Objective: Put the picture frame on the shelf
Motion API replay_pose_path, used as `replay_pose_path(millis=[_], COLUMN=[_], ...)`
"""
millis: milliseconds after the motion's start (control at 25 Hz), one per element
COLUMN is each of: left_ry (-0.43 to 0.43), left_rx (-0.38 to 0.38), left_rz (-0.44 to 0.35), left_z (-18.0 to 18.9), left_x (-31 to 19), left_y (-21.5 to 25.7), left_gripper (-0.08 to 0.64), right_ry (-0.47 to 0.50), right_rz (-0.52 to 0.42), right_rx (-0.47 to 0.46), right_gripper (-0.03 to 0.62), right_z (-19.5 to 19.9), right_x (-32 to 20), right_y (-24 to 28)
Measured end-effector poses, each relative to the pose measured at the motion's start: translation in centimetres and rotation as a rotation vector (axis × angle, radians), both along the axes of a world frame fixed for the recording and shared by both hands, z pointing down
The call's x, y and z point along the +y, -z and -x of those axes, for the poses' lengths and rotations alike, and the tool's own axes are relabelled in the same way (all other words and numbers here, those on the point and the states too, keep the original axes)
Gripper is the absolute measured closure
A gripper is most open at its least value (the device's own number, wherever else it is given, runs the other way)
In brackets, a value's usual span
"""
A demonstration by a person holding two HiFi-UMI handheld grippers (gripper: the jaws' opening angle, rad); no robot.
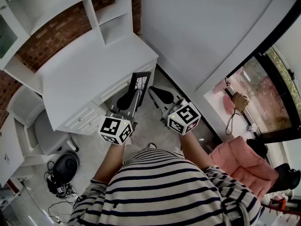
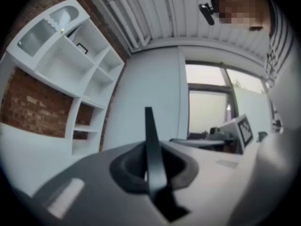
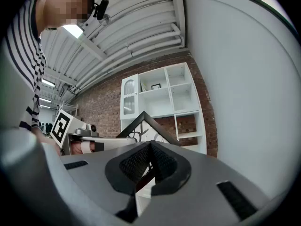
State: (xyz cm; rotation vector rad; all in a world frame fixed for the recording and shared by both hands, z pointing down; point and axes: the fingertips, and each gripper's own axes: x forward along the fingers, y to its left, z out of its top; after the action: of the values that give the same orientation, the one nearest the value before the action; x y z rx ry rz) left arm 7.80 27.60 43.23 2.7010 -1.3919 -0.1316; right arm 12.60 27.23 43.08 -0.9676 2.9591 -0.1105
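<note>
Picture frame (image 1: 140, 84), black-edged, is hanging in the air just off the desk's (image 1: 89, 69) front right corner. It is sitting above the strip of floor (image 1: 153, 126) running between the desk's right edge and the white wall (image 1: 211, 32). The left gripper (image 1: 133, 97) is pinching it: in the left gripper view the jaws are clamping the frame's thin black edge, which is standing edge-on between the pads. The right gripper (image 1: 156, 92) is pointing at the frame from the other side with its jaws closed, pads meeting at the tips. The right gripper view is showing one corner of the frame rising just beyond them, and I cannot tell whether they are touching it. The white shelf (image 1: 110, 13) is standing along the desk's back edge against the brick wall (image 1: 56, 36), its compartments facing forward, well apart from the frame. A pale chair (image 1: 28, 117) is sitting near the desk's front left corner, and a pink armchair (image 1: 240, 164) is sitting by the window, beyond the floor strip
</note>
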Motion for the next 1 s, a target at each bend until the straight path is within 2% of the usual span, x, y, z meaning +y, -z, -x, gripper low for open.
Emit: replay_pose_path(millis=[800, 1000], left_ry=[-0.011, -0.007], left_rx=[0.000, -0.004], left_rz=[-0.005, -0.005], left_z=[-0.75, -0.97], left_x=[0.16, 0.05], left_y=[0.19, 0.17], left_gripper=[0.526, 0.526], right_ry=[0.016, 0.018], right_rz=[-0.015, 0.004], right_rx=[0.005, -0.057], right_gripper=[0.586, 0.584], right_z=[-0.13, -0.50], right_x=[0.12, -0.24], right_y=[0.33, 0.42])
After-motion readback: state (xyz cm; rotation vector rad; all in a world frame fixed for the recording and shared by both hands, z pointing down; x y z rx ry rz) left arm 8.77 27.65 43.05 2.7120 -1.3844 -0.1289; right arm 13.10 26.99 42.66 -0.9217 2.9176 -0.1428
